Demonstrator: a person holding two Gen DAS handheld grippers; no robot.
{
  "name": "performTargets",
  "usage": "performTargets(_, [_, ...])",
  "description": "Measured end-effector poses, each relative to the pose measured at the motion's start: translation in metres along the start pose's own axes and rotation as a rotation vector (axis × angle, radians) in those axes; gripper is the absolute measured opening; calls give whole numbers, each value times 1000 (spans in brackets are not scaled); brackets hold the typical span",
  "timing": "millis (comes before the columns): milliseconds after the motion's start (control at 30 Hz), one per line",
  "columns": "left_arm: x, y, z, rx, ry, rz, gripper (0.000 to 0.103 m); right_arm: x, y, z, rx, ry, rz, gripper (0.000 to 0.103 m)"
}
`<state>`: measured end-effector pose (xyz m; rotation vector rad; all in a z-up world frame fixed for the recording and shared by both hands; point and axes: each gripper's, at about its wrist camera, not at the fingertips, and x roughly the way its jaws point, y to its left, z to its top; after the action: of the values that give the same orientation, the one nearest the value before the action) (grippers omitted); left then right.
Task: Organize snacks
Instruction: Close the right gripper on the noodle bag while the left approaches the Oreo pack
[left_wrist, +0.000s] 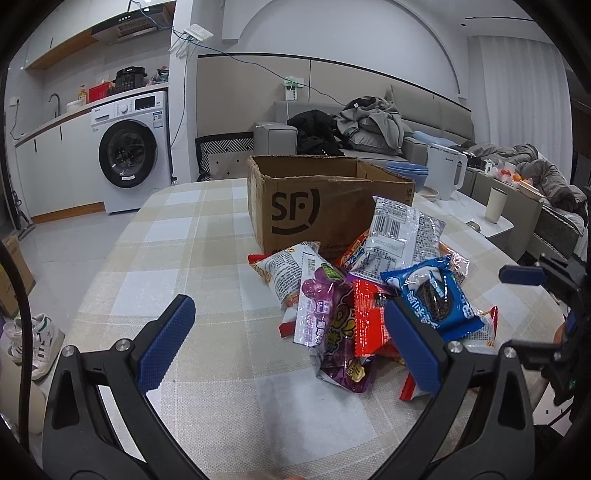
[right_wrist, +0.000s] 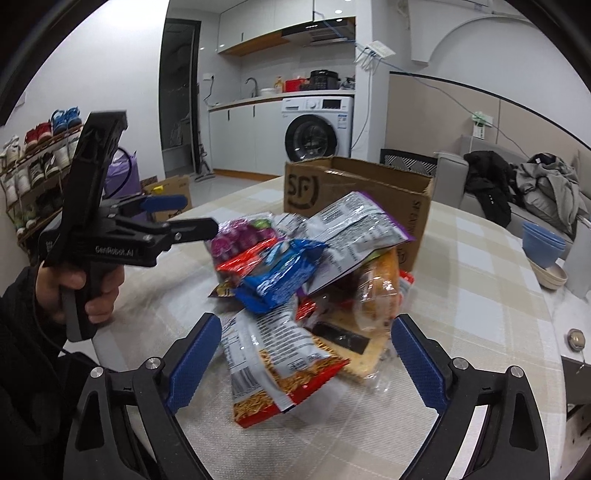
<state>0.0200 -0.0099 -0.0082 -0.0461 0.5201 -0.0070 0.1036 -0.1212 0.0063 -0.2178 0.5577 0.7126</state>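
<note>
A pile of snack packets lies on the checked tablecloth (left_wrist: 207, 266) in front of an open cardboard box (left_wrist: 317, 206), which also shows in the right wrist view (right_wrist: 369, 188). The pile includes a blue cookie pack (left_wrist: 436, 295) (right_wrist: 280, 269), a purple candy bag (left_wrist: 332, 325), a silver packet (left_wrist: 402, 232) and a red noodle packet (right_wrist: 284, 373). My left gripper (left_wrist: 288, 314) is open, empty, just short of the pile; it also shows in the right wrist view (right_wrist: 184, 212). My right gripper (right_wrist: 306, 332) is open around the near packets, touching none that I can see.
Blue bowls (right_wrist: 543, 243) and a white kettle (left_wrist: 445, 173) stand on the table's far right side. A cream cup (left_wrist: 496, 205) sits near the right edge. A washing machine (left_wrist: 129, 151), a sofa with clothes (left_wrist: 373, 125) and a shoe rack (right_wrist: 33, 162) surround the table.
</note>
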Motion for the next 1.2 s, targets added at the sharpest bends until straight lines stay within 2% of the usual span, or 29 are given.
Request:
performTargets(267, [2, -1, -2, -1, 21, -16, 102, 16, 15, -5, -48, 72, 31, 86])
performTargets(633, [11, -5, -2, 7, 55, -32, 102, 33, 23, -3, -138, 128, -7, 82])
performTargets(667, [11, -5, -2, 9, 58, -33, 102, 36, 25, -4, -150, 134, -6, 80])
performTargets(767, [14, -7, -1, 16, 65, -28, 102, 45, 30, -4, -181, 158, 7, 65])
performTargets(867, [15, -7, -1, 14, 67, -36, 102, 45, 32, -4, -188, 140, 26, 54])
performTargets(1067, [14, -12, -1, 15, 72, -54, 102, 38, 26, -5, -158, 104, 56, 52])
performTargets(1200, [11, -19, 0, 13, 76, -83, 102, 30, 24, -6, -148, 94, 45, 52])
